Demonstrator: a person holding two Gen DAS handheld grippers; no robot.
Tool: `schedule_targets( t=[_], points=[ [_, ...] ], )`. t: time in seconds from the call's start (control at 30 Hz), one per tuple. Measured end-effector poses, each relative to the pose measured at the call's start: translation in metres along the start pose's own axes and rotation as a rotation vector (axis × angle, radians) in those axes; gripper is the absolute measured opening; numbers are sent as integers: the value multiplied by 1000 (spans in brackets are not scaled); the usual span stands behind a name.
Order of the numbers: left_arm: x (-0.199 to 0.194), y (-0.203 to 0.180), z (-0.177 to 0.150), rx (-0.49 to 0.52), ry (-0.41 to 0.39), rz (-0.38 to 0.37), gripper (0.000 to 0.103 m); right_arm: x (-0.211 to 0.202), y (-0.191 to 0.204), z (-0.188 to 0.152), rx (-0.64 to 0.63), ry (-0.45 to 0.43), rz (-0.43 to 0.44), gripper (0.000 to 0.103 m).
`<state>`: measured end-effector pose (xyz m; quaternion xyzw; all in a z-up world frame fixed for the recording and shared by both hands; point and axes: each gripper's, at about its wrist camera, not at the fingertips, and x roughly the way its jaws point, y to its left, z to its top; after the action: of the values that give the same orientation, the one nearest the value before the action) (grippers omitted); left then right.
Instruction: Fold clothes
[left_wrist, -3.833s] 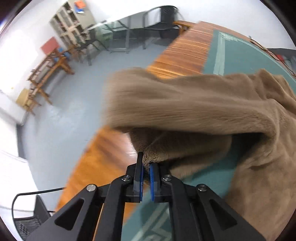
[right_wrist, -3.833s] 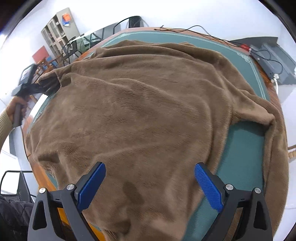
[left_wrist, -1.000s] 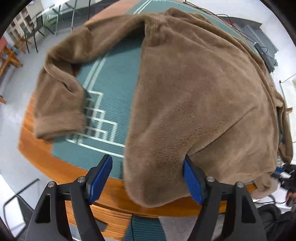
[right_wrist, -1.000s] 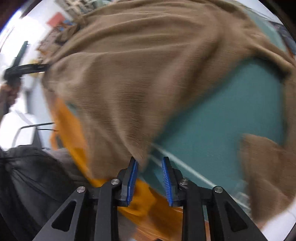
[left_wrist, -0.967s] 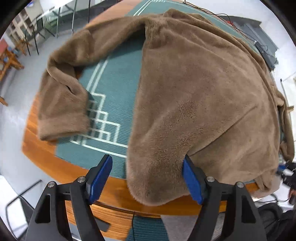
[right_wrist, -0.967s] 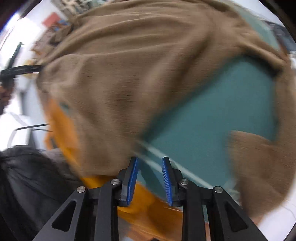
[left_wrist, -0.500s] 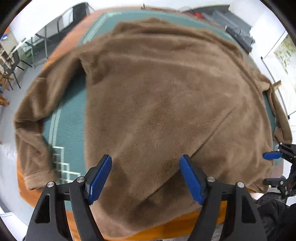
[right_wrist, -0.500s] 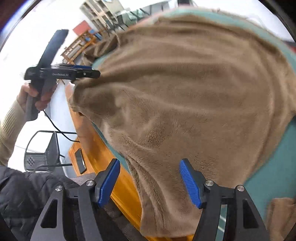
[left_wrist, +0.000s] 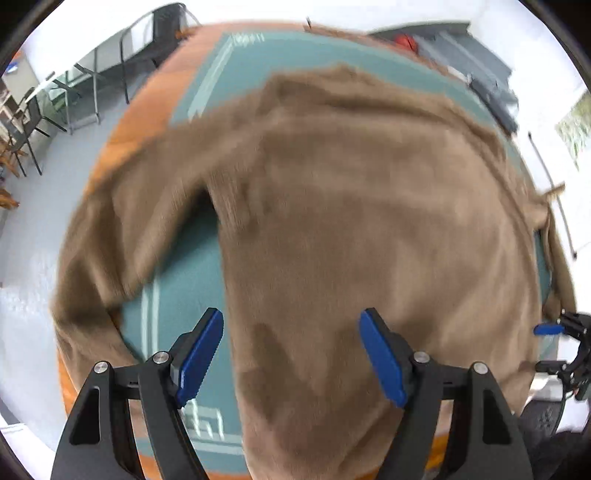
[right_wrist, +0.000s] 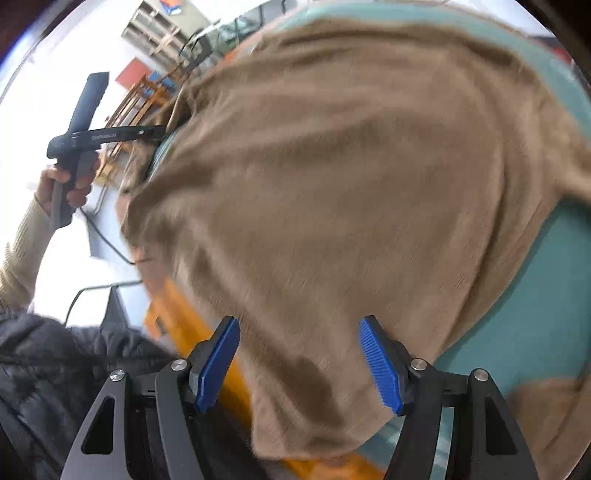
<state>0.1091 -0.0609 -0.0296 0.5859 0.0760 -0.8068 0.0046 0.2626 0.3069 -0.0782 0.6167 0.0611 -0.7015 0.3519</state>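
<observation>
Brown fleece sweater (left_wrist: 369, 221) is lying spread across the green-topped wooden worktop (left_wrist: 184, 266), hiding most of it. Left tongs (left_wrist: 291, 354) and right tongs (right_wrist: 299, 358) are both hovering released above its hem, black metal chairs (left_wrist: 110, 74) standing beyond.

I count one fuzzy brown fleece garment (left_wrist: 369, 229), spread over one round wooden table with a green felt top (left_wrist: 184, 280). I carry two black grippers with blue-padded fingers, my left gripper (left_wrist: 291, 354) and my right gripper (right_wrist: 299, 360), four blue pads in all. Beyond the table I make out one black metal-framed chair (left_wrist: 162, 40) and one tall open shelving unit (right_wrist: 162, 33).
</observation>
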Motion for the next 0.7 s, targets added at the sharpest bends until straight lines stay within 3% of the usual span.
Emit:
schedule_targets(
  t=[0.1, 0.23, 0.43, 0.5, 0.63, 0.7],
  points=[
    [-5, 11, 38, -67, -39, -8, 80, -2, -11, 28, 4, -30, -53, 69],
    [-3, 15, 55, -103, -70, -37, 80, 7, -17, 62, -32, -17, -124, 69],
    [26, 19, 60, -140, -22, -32, 81, 68, 1, 91, -102, 90, -199, 69],
    [33, 23, 53, -154, -3, -26, 81, 78, 8, 88, -136, 100, -220, 84],
    [47, 31, 42, -180, 38, -18, 81, 93, 27, 78, -242, 111, -299, 102],
    [52, 34, 38, -200, 52, -12, 81, 96, 34, 73, -284, 101, -332, 103]
  ],
)
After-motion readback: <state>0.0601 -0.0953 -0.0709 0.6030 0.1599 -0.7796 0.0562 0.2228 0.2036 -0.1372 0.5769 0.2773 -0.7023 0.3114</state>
